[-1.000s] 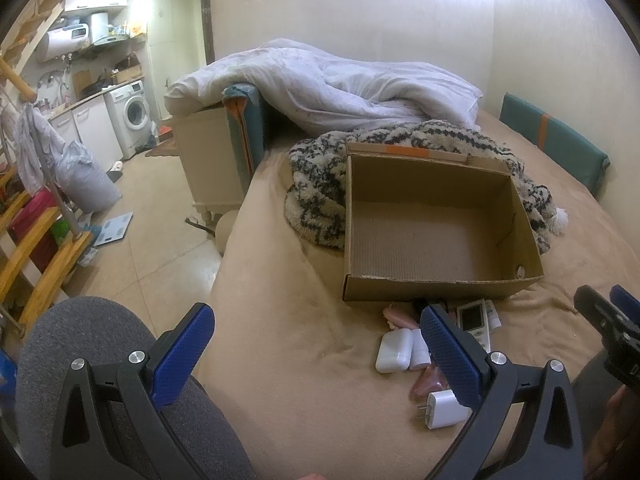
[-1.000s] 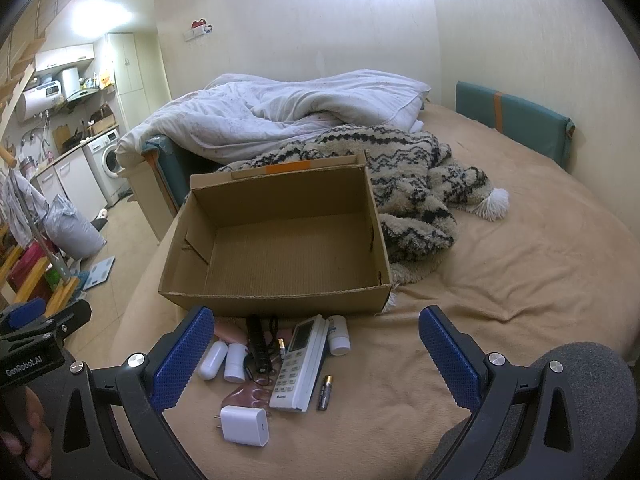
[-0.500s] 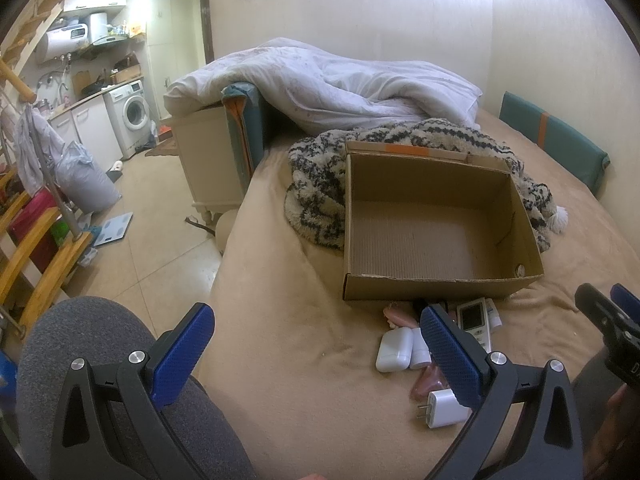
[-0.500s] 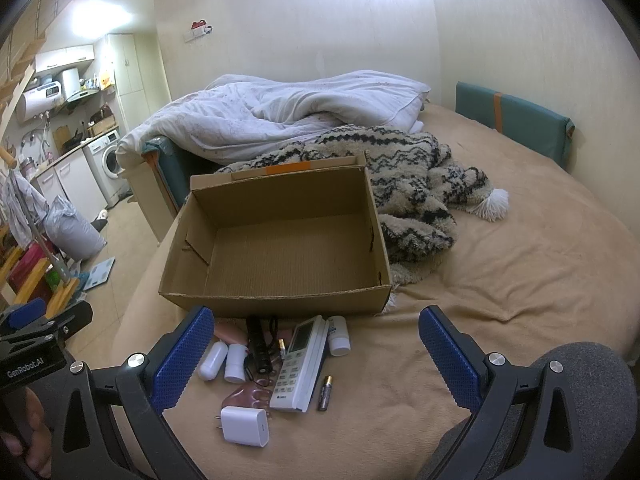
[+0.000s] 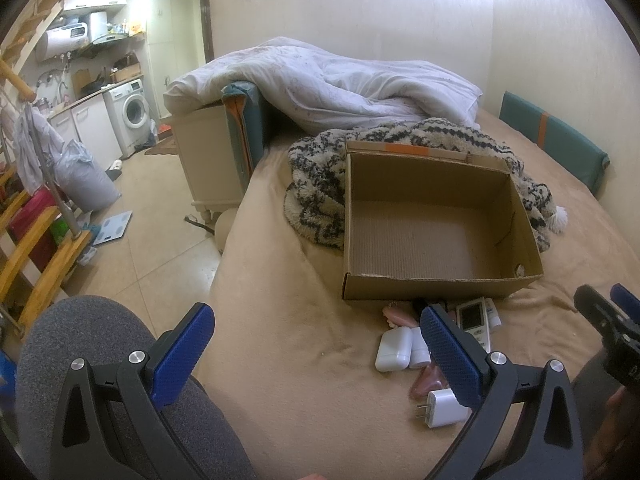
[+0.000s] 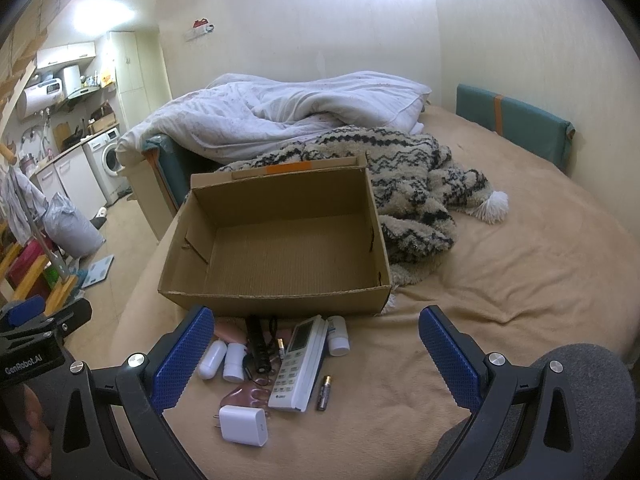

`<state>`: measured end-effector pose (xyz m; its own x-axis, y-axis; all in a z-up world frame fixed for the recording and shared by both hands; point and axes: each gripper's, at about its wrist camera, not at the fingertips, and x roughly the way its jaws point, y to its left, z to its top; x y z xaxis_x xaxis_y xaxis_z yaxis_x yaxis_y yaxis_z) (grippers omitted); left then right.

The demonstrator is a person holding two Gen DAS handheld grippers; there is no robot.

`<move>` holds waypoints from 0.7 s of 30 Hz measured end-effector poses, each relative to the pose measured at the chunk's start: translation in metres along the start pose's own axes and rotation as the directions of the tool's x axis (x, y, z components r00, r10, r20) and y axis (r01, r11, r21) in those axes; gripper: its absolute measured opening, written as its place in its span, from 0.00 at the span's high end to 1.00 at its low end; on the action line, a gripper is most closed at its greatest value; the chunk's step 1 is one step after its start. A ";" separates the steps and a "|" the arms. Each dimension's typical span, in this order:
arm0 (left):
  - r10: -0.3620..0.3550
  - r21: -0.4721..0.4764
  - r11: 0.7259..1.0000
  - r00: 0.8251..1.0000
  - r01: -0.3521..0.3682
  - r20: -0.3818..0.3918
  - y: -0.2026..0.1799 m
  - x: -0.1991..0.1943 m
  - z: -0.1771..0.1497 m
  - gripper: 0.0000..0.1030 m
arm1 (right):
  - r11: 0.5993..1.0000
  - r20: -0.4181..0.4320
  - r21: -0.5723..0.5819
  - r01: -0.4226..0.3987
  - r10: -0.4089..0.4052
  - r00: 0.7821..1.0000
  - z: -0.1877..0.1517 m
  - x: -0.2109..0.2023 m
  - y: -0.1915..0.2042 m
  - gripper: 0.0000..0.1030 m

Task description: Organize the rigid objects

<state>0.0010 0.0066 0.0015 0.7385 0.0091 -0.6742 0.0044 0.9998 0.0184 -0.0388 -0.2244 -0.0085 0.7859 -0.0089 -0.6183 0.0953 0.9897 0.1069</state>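
Soft tan bedding [image 6: 500, 292] carries the empty cardboard box [image 6: 280, 240] ahead of both sets of fingers, with the small items crowded between the right gripper [image 6: 316, 354]'s spread, released fingers. The left gripper [image 5: 316, 350] is equally released, holding nothing. Risk: the remote [image 6: 298, 364] touches the battery [image 6: 324, 392] and bottle [image 6: 337, 335], so closing could snag 2 things or push them into the yielding sheet.

— How is the light?

— Bright from above. A ceiling glare blows out the top of the wall [image 6: 400, 8] in both views, and a second lamp flares over the kitchen corner [image 6: 64, 92].

— Shadows?

— Soft ones. The cardboard box [image 6: 276, 240] is darker along its inner walls, and the bed [image 6: 500, 280] is evenly lit.

— Sharpness?

— Centre crisp. Fisheye bending curves the edges, and the corners go black.
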 end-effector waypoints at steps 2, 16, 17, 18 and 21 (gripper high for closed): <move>-0.001 -0.001 1.000 1.000 0.001 -0.001 0.000 0.000 0.000 0.00 | 1.000 0.001 -0.001 0.001 -0.001 1.000 0.000 0.000 0.000 0.00; -0.003 -0.001 1.000 1.000 0.003 -0.002 0.000 0.000 -0.002 0.00 | 1.000 0.000 -0.003 0.002 -0.002 1.000 0.000 0.000 0.000 0.00; -0.003 -0.001 1.000 1.000 0.003 -0.002 0.000 0.000 -0.002 0.00 | 1.000 0.001 -0.003 0.000 0.000 1.000 0.000 -0.001 0.000 0.00; -0.002 -0.001 1.000 1.000 0.002 -0.004 0.000 0.000 -0.002 0.00 | 1.000 0.001 -0.003 -0.001 0.001 1.000 0.000 -0.001 0.000 0.00; 0.000 0.000 1.000 1.000 0.000 -0.005 -0.001 0.001 -0.005 0.00 | 1.000 0.003 -0.003 -0.002 0.002 1.000 0.000 -0.001 0.000 0.00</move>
<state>-0.0017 0.0060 -0.0026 0.7353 0.0090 -0.6776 0.0043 0.9998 0.0180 -0.0394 -0.2243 -0.0081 0.7877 -0.0069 -0.6160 0.0915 0.9902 0.1059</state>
